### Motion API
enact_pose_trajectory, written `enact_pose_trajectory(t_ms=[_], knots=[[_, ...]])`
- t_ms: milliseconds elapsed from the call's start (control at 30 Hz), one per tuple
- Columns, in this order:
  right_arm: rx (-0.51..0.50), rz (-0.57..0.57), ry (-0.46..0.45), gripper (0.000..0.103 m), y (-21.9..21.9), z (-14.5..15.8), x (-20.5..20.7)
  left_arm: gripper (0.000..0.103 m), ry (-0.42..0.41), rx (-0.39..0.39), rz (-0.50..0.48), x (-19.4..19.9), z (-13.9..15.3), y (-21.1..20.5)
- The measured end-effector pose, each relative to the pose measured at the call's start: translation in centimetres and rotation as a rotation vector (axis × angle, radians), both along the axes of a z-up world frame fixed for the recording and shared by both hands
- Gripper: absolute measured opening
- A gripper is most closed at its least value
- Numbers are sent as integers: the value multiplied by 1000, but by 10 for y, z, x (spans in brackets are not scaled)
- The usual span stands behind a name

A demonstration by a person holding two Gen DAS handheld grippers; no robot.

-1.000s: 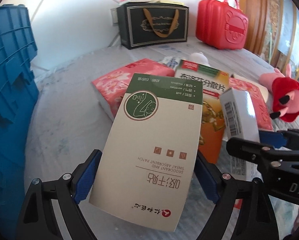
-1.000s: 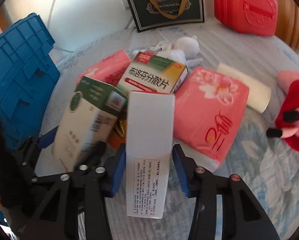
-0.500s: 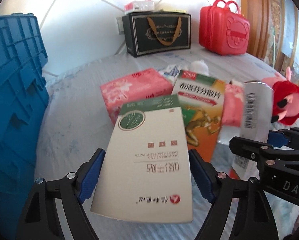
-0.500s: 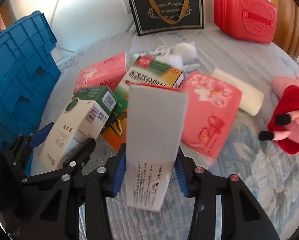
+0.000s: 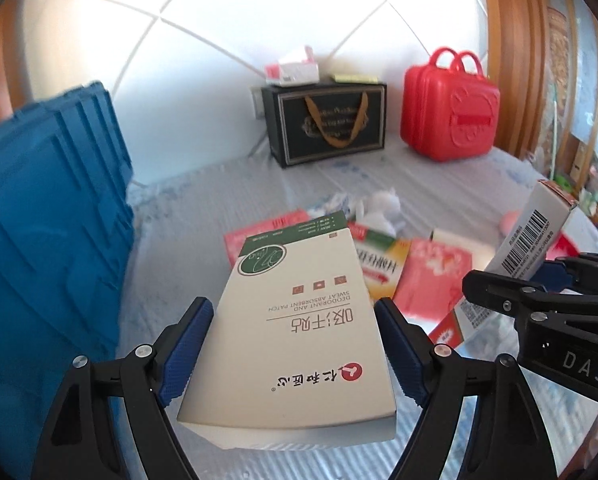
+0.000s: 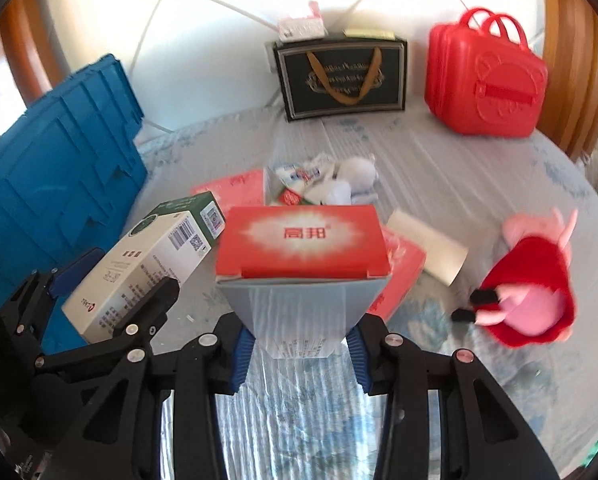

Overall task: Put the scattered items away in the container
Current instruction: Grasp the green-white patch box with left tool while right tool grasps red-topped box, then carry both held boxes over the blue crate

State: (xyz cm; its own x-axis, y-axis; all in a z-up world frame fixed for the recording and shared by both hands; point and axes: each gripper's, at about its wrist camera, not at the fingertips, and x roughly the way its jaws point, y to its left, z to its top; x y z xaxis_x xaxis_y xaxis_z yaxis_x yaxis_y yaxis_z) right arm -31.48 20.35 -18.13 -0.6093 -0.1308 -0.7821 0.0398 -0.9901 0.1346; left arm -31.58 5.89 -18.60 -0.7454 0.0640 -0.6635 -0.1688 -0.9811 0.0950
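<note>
My left gripper (image 5: 295, 344) is shut on a beige box with a green top (image 5: 299, 320) and holds it above the bed; the box also shows in the right wrist view (image 6: 151, 264). My right gripper (image 6: 297, 356) is shut on a silver box with a red end flap (image 6: 303, 264), lifted and tilted up; it shows at the right of the left wrist view (image 5: 519, 252). The blue crate (image 5: 47, 248) stands at the left (image 6: 55, 176). Pink tissue packs (image 5: 435, 276), an orange and green box (image 5: 379, 264) and a white plush (image 6: 355, 176) lie on the bed.
A pink and red plush (image 6: 531, 280) lies at the right. A white roll (image 6: 427, 248) lies beside a tissue pack. A black gift bag (image 6: 343, 76) and a red case (image 6: 487, 76) stand at the back against the wall.
Both grippers have risen with their boxes. The silver box has tipped up so its red end faces the right camera. The items on the bed look farther away.
</note>
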Motion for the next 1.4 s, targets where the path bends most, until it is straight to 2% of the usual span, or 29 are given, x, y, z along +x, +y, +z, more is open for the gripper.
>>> enact_pose_trajectory(t_ms=[267, 500, 633, 833, 967, 1100, 1233, 1400], knots=[[32, 99, 90, 40, 2, 65, 1, 82, 98, 16, 102, 12, 63, 1], [58, 223, 209, 40, -16, 131, 7, 82, 241, 6, 218, 36, 133, -22], [59, 317, 288, 40, -48, 170, 12, 82, 307, -7, 303, 55, 168, -50], [24, 462, 372, 40, -116, 208, 22, 82, 369, -51, 433, 85, 203, -113], [10, 554, 407, 40, -171, 225, 29, 82, 364, -84, 528, 102, 214, -168], [5, 658, 411, 40, -238, 230, 37, 82, 315, -109, 619, 111, 210, -229], [9, 742, 373, 40, -300, 219, 40, 82, 229, -101, 690, 114, 193, -290], [46, 794, 294, 40, -356, 191, 38, 83, 139, -64, 700, 108, 173, -339]])
